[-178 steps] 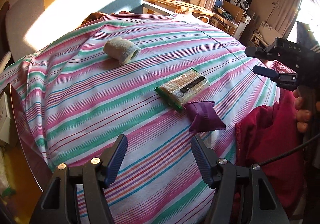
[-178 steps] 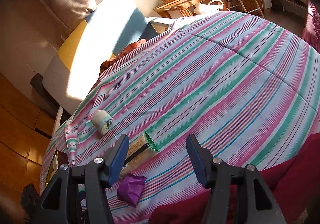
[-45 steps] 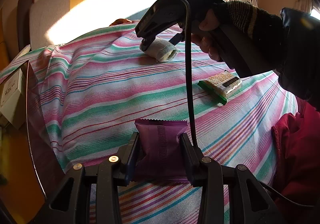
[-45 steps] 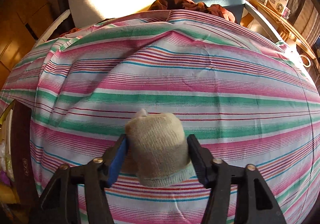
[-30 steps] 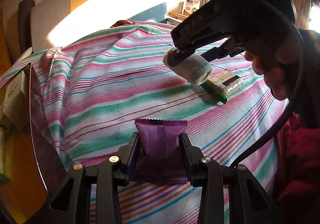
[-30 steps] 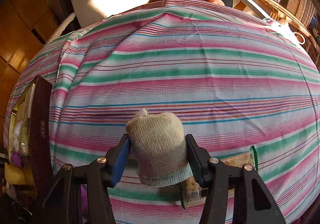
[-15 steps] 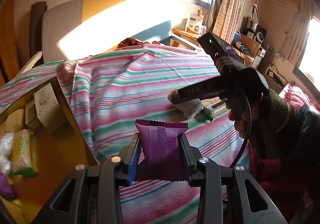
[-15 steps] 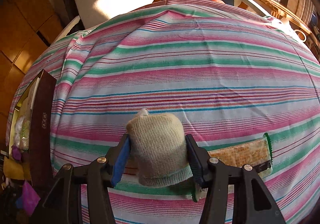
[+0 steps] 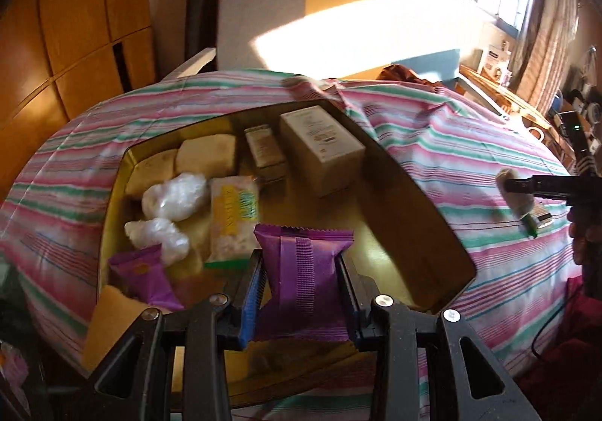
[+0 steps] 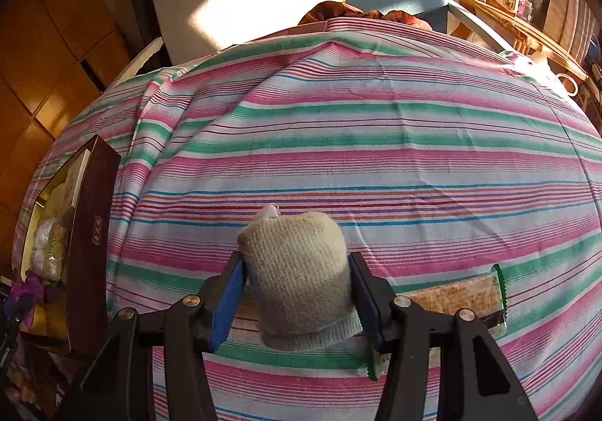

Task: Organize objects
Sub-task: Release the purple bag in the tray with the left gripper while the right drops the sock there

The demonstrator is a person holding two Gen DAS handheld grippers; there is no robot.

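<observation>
Purple snack packet (image 9: 304, 278) pinched between the blue pads of the left gripper (image 9: 301, 289), held above the open gold-lined box (image 9: 414, 202) of packets and cartons. Rolled beige sock (image 10: 301, 274) clamped in the right gripper (image 10: 297, 293), raised over the striped bedsheet (image 10: 376, 127), just above the green-edged cracker pack (image 10: 455, 297) lying flat there.

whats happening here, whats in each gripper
A person is tidying items off a striped bedspread into a gold-lined box. The left gripper is shut on a purple snack packet, held over the box. The right gripper is shut on a rolled beige sock, above a cracker packet lying on the bedspread.
</observation>
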